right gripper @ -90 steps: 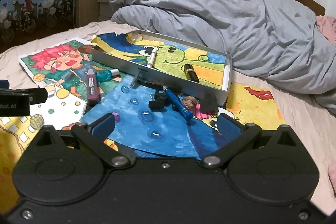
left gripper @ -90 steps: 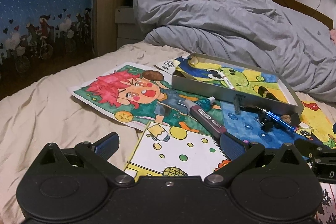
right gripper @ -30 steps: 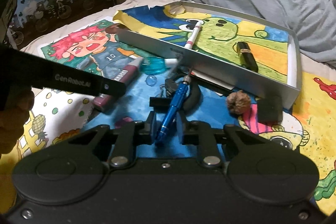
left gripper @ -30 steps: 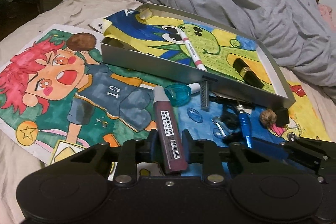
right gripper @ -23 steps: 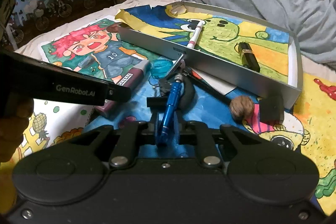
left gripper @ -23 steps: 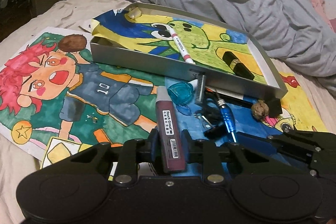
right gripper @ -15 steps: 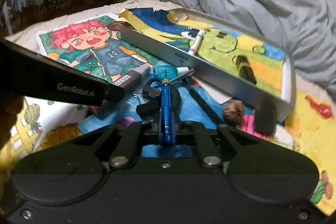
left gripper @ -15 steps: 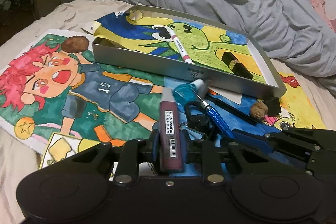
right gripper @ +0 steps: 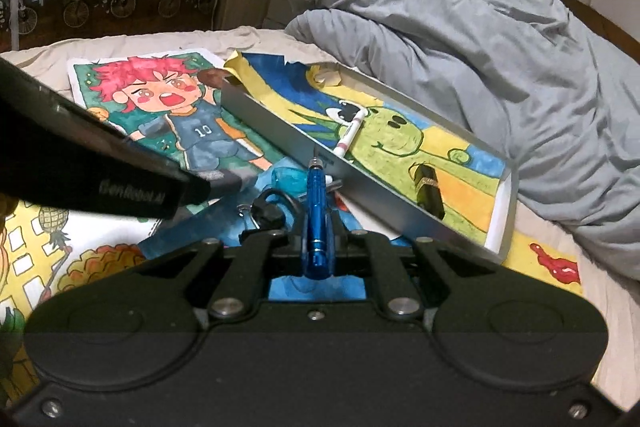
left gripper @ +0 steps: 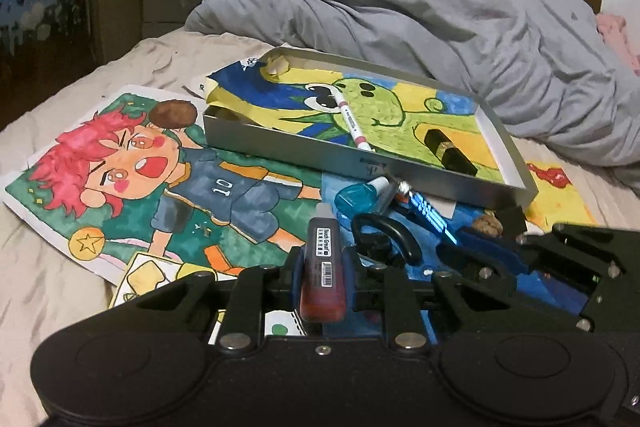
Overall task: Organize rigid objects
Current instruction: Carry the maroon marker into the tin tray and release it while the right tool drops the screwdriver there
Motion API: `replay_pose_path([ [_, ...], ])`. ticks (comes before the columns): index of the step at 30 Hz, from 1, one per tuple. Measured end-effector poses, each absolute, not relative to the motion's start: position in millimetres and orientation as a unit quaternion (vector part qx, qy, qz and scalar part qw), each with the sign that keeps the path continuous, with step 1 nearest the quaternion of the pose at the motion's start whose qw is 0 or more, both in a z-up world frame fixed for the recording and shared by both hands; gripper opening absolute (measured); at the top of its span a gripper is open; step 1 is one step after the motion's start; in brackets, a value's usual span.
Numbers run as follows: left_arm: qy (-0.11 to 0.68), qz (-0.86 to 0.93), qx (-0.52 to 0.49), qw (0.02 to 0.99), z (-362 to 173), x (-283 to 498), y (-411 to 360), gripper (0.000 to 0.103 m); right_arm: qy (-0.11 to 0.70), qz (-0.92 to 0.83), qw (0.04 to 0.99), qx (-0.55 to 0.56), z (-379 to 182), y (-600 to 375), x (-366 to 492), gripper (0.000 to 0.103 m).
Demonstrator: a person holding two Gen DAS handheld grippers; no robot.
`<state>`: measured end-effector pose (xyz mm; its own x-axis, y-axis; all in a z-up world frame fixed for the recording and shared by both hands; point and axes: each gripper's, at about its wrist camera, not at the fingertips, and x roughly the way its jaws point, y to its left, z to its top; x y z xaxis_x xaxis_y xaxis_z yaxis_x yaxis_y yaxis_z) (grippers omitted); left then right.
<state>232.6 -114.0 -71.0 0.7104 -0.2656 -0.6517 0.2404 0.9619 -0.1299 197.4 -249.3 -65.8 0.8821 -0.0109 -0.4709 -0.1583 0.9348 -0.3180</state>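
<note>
My left gripper (left gripper: 323, 269) is shut on a dark red ink bottle (left gripper: 323, 267) with a white label, held just above the drawings. My right gripper (right gripper: 316, 243) is shut on a blue metal screwdriver (right gripper: 315, 215), whose tip points at the near wall of the grey tray (right gripper: 280, 125). The tray (left gripper: 280, 147) holds a frog drawing, a white-and-pink marker (left gripper: 352, 119) and a black lipstick tube (left gripper: 450, 147). The right gripper and screwdriver (left gripper: 430, 215) also show in the left wrist view.
A teal bottle (left gripper: 356, 197), black scissors (left gripper: 384, 235), a walnut (left gripper: 486, 225) and a small black block (left gripper: 512, 219) lie on the blue drawing before the tray. Colourful drawings cover the bed. A grey duvet (left gripper: 400, 7) is heaped behind the tray.
Both grippers went from open to shut, the left on the ink bottle and the right on the screwdriver. Both have since lifted their objects off the drawings and the views have tilted up.
</note>
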Motion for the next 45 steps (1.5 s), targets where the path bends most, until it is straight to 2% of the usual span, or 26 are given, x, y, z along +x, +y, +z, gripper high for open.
replay_pose_path([
  [10,0.406,-0.144,-0.002,0.903,-87.4,241.6,-115.4,0.022,0.236,0.037,0.958,-0.16,-53.9,-263.2,192.1,0.004],
  [22,0.412,-0.152,0.031,0.898,-94.9,266.7,-123.0,0.024,0.236,0.032,0.96,-0.15,-57.3,-263.1,194.9,0.004],
  [35,0.32,-0.152,0.01,0.935,-55.2,259.2,-130.3,0.022,0.187,-0.022,0.972,-0.139,-41.8,-288.3,205.6,0.004],
  [45,0.263,-0.159,-0.037,0.951,-34.9,320.2,-175.1,0.022,0.173,-0.078,0.976,-0.109,-45.2,-343.9,246.9,0.004],
])
